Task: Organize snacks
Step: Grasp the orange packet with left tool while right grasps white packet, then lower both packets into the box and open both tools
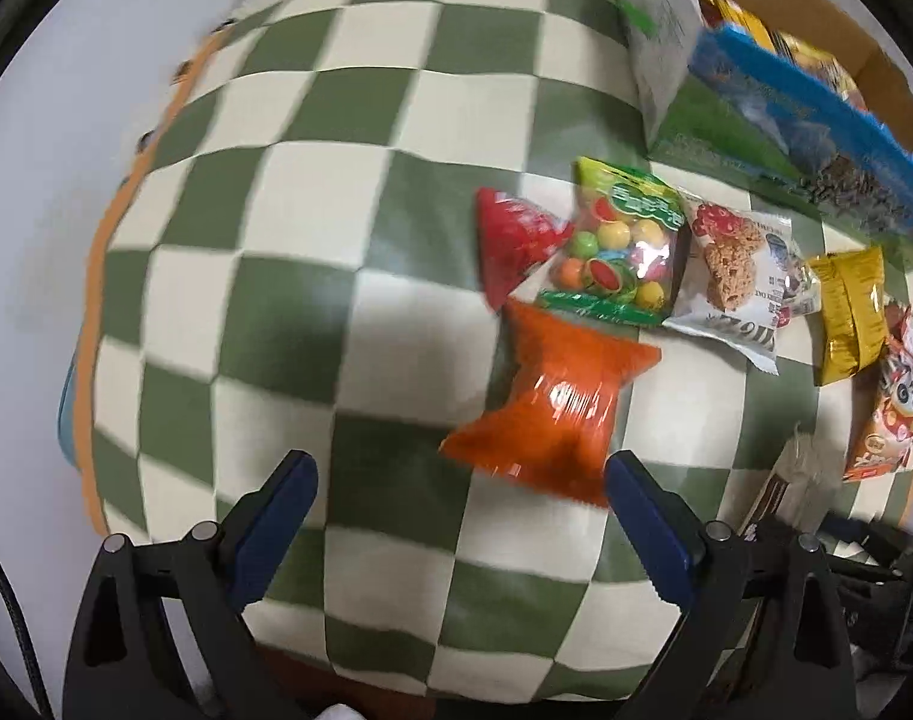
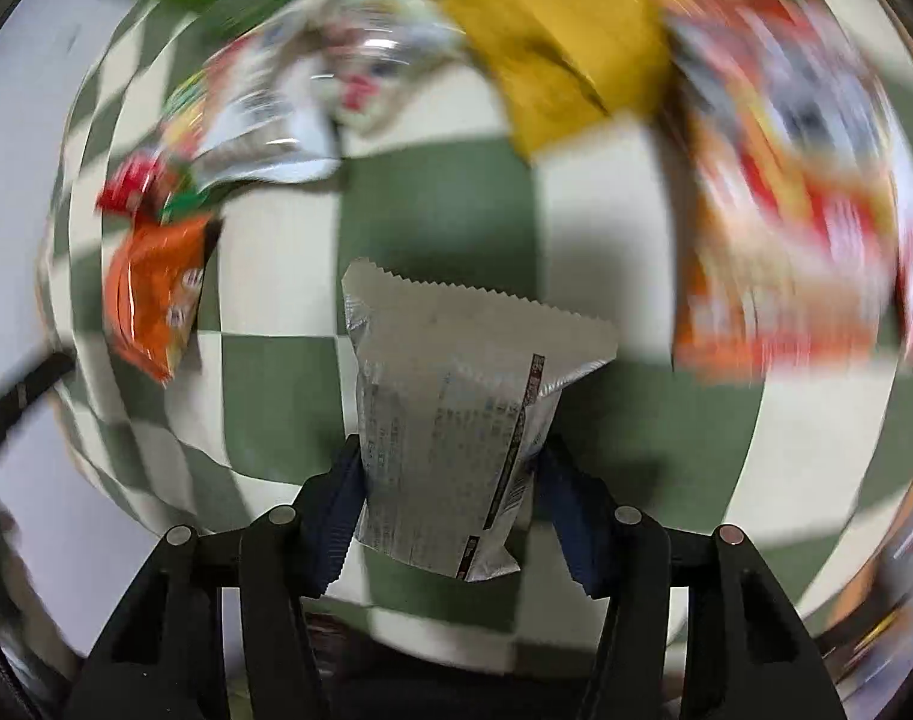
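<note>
My left gripper [image 1: 462,468] is open and empty, just above the green-and-cream checkered cloth [image 1: 312,276]. An orange snack packet [image 1: 552,408] lies just ahead of its right finger. Beyond it lie a red packet [image 1: 513,246], a bag of coloured candy balls [image 1: 621,246], a white oat-bar packet [image 1: 738,270], a gold packet [image 1: 852,312] and an orange cartoon packet [image 1: 888,408]. My right gripper [image 2: 447,456] is shut on a silver snack packet [image 2: 456,408], held upright above the cloth. The right wrist view is motion-blurred; the orange packet [image 2: 156,294], gold packet [image 2: 564,42] and cartoon packet [image 2: 792,192] show there.
A cardboard box [image 1: 816,12] stands at the back right, holding a blue snack box [image 1: 816,114] and other packets. A white floor surrounds the cloth on the left [image 1: 48,192]. The silver packet and part of my right gripper show at the right edge [image 1: 798,486].
</note>
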`<state>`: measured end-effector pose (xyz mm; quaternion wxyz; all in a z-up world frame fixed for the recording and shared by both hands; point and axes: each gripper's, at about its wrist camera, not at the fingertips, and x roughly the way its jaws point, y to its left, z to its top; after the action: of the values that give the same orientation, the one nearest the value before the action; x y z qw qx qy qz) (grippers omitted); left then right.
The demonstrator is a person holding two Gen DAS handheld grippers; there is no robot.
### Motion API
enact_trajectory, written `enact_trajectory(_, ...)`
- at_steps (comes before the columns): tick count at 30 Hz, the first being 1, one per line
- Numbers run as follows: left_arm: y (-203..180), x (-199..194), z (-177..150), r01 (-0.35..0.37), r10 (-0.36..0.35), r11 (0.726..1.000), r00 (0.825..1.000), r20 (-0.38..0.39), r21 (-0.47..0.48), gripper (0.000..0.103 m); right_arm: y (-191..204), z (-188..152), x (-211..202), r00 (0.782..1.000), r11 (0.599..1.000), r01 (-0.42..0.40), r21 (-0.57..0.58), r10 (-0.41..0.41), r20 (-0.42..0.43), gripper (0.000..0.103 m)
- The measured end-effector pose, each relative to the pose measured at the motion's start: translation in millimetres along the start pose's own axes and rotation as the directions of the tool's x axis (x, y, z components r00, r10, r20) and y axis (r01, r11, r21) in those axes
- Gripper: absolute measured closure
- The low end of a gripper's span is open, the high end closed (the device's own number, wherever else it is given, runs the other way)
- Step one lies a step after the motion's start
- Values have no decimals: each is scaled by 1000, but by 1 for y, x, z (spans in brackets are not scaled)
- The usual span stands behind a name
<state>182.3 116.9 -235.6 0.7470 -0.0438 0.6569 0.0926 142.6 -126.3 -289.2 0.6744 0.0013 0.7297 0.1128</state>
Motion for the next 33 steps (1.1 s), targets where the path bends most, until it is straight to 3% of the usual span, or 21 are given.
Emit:
enact_trajectory(2,-10,14,13,16,-15,999,999,-29,52,5,3,7,1,999,998,29,-53,-30,-16,43)
enact_trajectory(5,-27,34,28,89,-81,991,994,-80,101,6,-3,17,3,999,1000,-18,-4,18,-50,40)
enact_trajectory(7,-32,45,32,119,-109,988,989,-101,102,23,-12,20,0,998,999,-32,21,33,-49,39)
enact_trajectory(8,-34,51,32,128,-116,987,986,-119,93,46,-14,19,-1,998,999,-31,32,32,-47,39)
enact_trajectory(9,-33,57,32,134,-122,988,983,-137,79,57,-17,19,-2,999,999,-29,46,31,-42,39)
enact_trajectory(10,-31,62,31,137,-127,989,981,-149,59,60,-20,19,-2,999,998,-28,53,30,-37,39)
enact_trajectory(13,-27,62,17,140,-136,990,982,-134,19,61,-25,12,-3,1000,998,-25,52,26,-15,46)
enact_trajectory(16,-27,57,-15,136,-134,991,981,-138,-1,61,-17,-6,5,999,999,-30,32,31,-28,46)
enact_trajectory(23,-41,60,-80,141,-144,990,974,-176,-27,60,-40,-44,9,994,998,-59,15,60,-87,45)
enact_trajectory(28,-45,81,-87,123,-127,992,973,-194,-32,59,-50,-50,14,992,996,-66,57,71,-102,42)
enact_trajectory(33,-49,69,-93,128,-133,991,977,-167,-40,62,-49,-61,17,997,998,-34,45,38,-71,45)
